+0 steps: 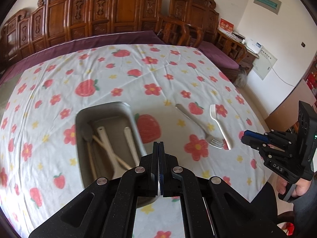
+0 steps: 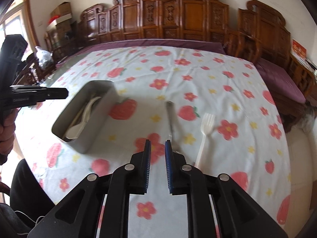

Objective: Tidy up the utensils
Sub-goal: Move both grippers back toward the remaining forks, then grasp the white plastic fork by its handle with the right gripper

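A grey metal tray [image 1: 83, 117] [image 2: 95, 123] on the floral tablecloth holds white spoons [image 1: 108, 144] [image 2: 79, 127], chopsticks [image 1: 103, 144] and a dark utensil [image 1: 87, 132]. A metal fork [image 1: 198, 125] [image 2: 170, 119] and a white plastic fork [image 1: 219, 123] [image 2: 206, 136] lie on the cloth to the tray's right. My left gripper [image 1: 158, 146] is shut and empty, above the tray's near right corner; it also shows in the right wrist view [image 2: 63, 93]. My right gripper [image 2: 158, 144] is open and empty, just short of the metal fork's tines; it shows in the left wrist view [image 1: 245, 136].
The table [image 1: 150, 75] is covered by a white cloth with strawberries and flowers. A carved wooden bench with purple cushions [image 1: 118, 37] stands behind it. A wooden armchair [image 1: 178, 31] is at the far right corner.
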### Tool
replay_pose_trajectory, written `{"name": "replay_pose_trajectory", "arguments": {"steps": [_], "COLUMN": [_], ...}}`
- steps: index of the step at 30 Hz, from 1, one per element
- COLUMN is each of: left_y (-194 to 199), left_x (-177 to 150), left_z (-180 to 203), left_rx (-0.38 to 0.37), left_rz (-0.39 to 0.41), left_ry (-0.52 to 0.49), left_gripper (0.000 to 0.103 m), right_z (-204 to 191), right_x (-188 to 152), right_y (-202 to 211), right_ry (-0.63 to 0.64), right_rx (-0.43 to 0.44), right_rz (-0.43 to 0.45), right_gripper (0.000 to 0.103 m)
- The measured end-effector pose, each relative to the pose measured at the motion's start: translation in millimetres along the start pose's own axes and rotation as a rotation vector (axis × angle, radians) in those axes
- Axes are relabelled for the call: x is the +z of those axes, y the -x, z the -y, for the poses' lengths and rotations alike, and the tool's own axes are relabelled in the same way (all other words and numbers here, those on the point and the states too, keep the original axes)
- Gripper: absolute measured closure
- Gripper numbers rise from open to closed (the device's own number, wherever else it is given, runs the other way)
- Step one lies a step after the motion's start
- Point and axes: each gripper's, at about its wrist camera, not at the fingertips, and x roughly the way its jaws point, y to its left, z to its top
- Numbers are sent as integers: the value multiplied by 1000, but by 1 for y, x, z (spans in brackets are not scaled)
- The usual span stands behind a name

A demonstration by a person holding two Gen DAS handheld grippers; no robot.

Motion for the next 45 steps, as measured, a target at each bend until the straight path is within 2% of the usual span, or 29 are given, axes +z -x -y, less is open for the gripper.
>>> {"name": "replay_pose_trajectory", "arguments": {"steps": [6, 8, 12, 18, 25, 28, 30, 38, 40, 42, 45], "left_y": [-21, -27, -41, -59, -73, -77, -80, -97, -102, -107, -115], "left_x": [3, 4, 3, 0, 1, 1, 1, 3, 3, 3, 3], "left_z": [23, 30, 41, 51, 60, 65, 67, 83, 89, 93, 104], "left_rx": [-28, -34, -40, -39, -27, -20, -18, -7, -3, -2, 7], "left_rz": [-19, -28, -51, -82, -109, -117, -123, -144, -150, -154, -164], "left_ry": [-31, -41, -57, -71, -87, -97, -101, -117, -122, -126, -144], "left_gripper": [103, 103, 103, 103, 103, 103, 103, 102, 98, 90, 87], "right_z": [31, 40, 53, 60, 68, 70, 71, 82, 83, 82, 81], "right_x": [-11, -13, -11, -1, 0, -3, -6, -31, -39, -46, -51], "right_y": [-11, -20, -43, -74, -114, -115, -113, -82, -72, -62, -45], "right_ry": [-62, -74, -97, -93, -93, -93, -93, -166, -181, -195, -221], "right_rx": [-48, -61, -76, -82, -129, -134, -153, -151, -150, -143, -124], "right_rz": [-35, -49, -83, -125, -219, -207, -210, -191, -181, -170, -143], "right_gripper": [85, 81, 81, 81, 81, 83, 93, 94, 94, 94, 94]}}
